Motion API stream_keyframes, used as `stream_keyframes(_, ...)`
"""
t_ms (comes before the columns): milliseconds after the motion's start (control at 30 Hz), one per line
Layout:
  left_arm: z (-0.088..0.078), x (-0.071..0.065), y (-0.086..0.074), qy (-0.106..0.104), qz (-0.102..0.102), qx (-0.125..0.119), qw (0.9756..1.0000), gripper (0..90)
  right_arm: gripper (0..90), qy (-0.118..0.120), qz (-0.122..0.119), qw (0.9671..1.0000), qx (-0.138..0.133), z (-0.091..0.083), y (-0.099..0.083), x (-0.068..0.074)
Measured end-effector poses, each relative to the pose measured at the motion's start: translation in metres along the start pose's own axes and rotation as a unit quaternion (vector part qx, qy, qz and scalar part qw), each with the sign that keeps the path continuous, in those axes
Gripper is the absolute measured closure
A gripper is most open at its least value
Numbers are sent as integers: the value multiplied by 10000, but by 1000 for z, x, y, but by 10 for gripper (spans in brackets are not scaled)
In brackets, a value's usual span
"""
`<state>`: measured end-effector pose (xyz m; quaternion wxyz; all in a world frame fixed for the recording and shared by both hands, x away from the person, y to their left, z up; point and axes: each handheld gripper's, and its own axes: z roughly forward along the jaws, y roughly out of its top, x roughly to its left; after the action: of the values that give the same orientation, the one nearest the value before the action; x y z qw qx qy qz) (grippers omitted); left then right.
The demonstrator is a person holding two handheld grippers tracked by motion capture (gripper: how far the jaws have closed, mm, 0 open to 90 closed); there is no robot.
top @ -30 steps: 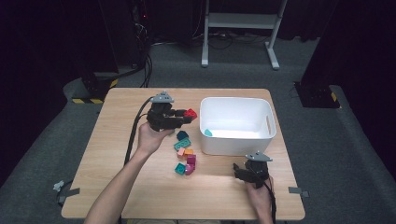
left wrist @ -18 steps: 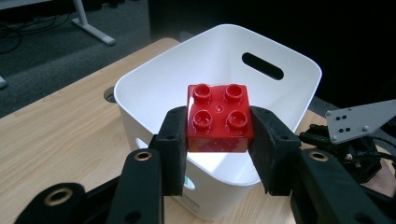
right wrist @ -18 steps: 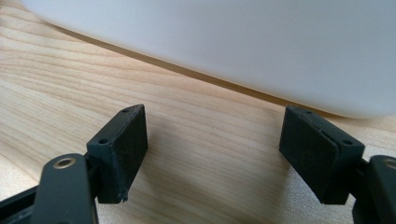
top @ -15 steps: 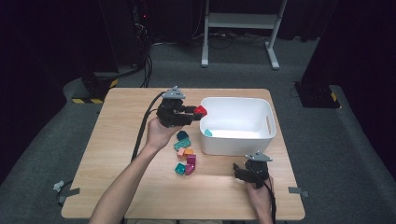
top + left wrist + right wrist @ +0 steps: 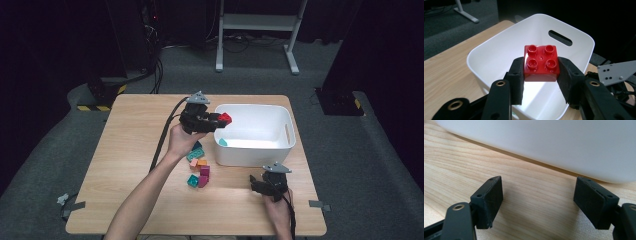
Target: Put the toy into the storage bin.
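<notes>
We hold the red brick (image 5: 540, 63) pinched between the pads of the left gripper (image 5: 220, 120), studs up, and it hangs right over the near-left rim of the white bin (image 5: 287, 146). That is the relation the coming move turns on: the brick sits above the bin's edge, with the open hollow lying just beyond it, toward the bin's slotted handle (image 5: 560, 38) on the far wall. In our judgement, a short carry farther over the bin would put the brick clear of the rim before we let it go.

One teal piece (image 5: 223, 142) already lies inside the bin, near its left wall. The other bricks (image 5: 198, 166) lie in a cluster on the worktop (image 5: 130, 150) just left of the bin's front corner. Our right gripper (image 5: 257, 186) rests in front of the bin, spread wide with nothing in it.
</notes>
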<state>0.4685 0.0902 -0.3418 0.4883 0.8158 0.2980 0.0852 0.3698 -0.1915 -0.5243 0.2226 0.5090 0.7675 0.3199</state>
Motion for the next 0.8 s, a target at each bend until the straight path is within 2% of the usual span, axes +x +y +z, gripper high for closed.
stream_keyframes(333,23,-4,5,-199,-120,64,9997,583,233,-1,-2,10000,-4,0,0,0)
stream_keyframes(400,28,-3,4,-172,-113,149,9997,579,233,-1,-2,10000,-4,0,0,0)
stream_keyframes(500,32,-3,3,-127,-136,222,9996,486,233,-2,-2,10000,-5,0,0,0)
stream_keyframes(600,31,-4,0,-38,-107,183,9998,411,233,-3,-7,10000,-6,0,0,0)
stream_keyframes(800,17,-1,-8,120,-84,140,9998,378,233,1,-7,10000,-4,0,0,0)
